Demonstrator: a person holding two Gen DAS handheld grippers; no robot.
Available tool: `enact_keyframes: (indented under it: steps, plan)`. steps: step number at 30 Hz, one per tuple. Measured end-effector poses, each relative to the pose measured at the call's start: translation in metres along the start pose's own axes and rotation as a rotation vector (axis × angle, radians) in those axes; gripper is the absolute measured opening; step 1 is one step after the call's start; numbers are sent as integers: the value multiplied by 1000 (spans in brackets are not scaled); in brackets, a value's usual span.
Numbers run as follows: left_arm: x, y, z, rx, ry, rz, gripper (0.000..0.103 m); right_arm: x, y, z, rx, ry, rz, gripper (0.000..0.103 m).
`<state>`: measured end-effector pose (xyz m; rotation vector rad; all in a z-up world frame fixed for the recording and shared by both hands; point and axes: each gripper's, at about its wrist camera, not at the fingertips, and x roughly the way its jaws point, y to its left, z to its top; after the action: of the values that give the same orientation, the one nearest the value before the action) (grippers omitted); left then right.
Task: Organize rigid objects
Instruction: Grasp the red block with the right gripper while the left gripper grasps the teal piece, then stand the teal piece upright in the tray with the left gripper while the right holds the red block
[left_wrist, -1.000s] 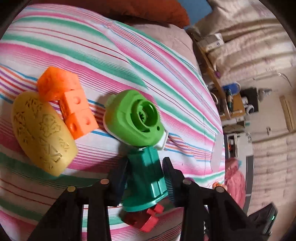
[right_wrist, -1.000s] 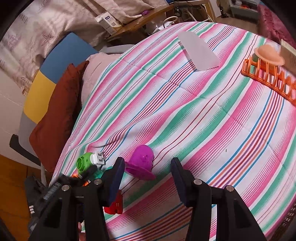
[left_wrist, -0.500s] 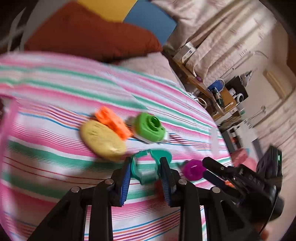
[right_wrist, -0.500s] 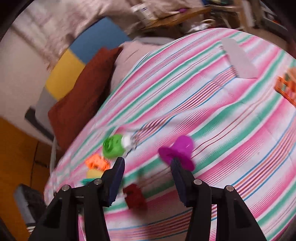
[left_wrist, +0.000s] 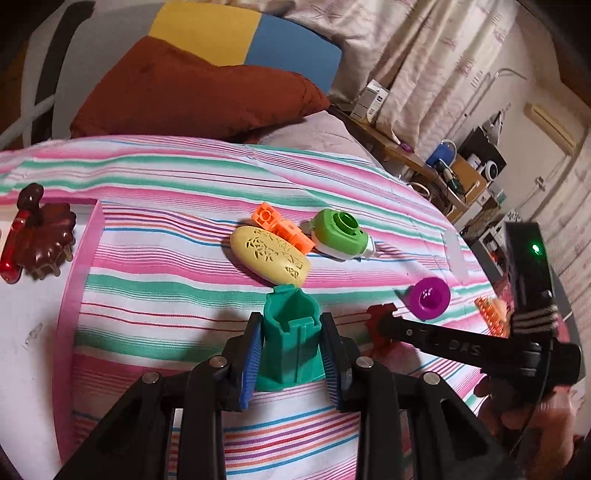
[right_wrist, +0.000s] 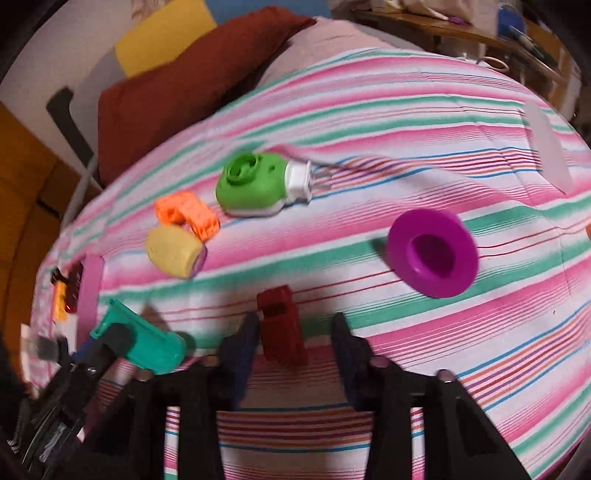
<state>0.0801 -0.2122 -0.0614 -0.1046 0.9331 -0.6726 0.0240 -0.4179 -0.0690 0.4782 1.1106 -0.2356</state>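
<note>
Teal plastic, a hollow flared piece (left_wrist: 290, 341), sits clamped between the blue pads of the left gripper (left_wrist: 291, 350), lifted just above the striped bedspread (left_wrist: 166, 295). The right gripper (right_wrist: 291, 347) stands spread around the dark red block (right_wrist: 280, 326), which lies on the cloth nearer its left finger, not yet pinched. Beyond lie the yellow perforated oval (left_wrist: 269, 255), touching the orange connector blocks (left_wrist: 282, 228), with the green plug-in device (left_wrist: 338, 234) just beside them and the purple flanged cup (left_wrist: 428, 298) further right. To do this step well, I judge the right gripper should centre on the block before closing, so it is not nudged sideways, while the left carries the teal piece level toward the pink-edged tray (left_wrist: 79, 277).
</note>
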Motion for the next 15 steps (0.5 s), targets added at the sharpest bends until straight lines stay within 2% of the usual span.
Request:
enact_keyframes:
  steps: [1, 3, 11, 15]
  plan:
    - [0, -1, -1, 10, -3, 3, 30, 2, 1, -1, -5, 8, -2, 19]
    - [0, -2, -4, 23, -6, 6, 31, 1, 0, -2, -10, 11, 2, 15]
    - [11, 1, -16, 22, 41, 19, 32, -6, -10, -2, 19, -8, 11, 15]
    - [2, 3, -19, 17, 17, 25, 31, -11, -15, 1, 22, -23, 12, 15]
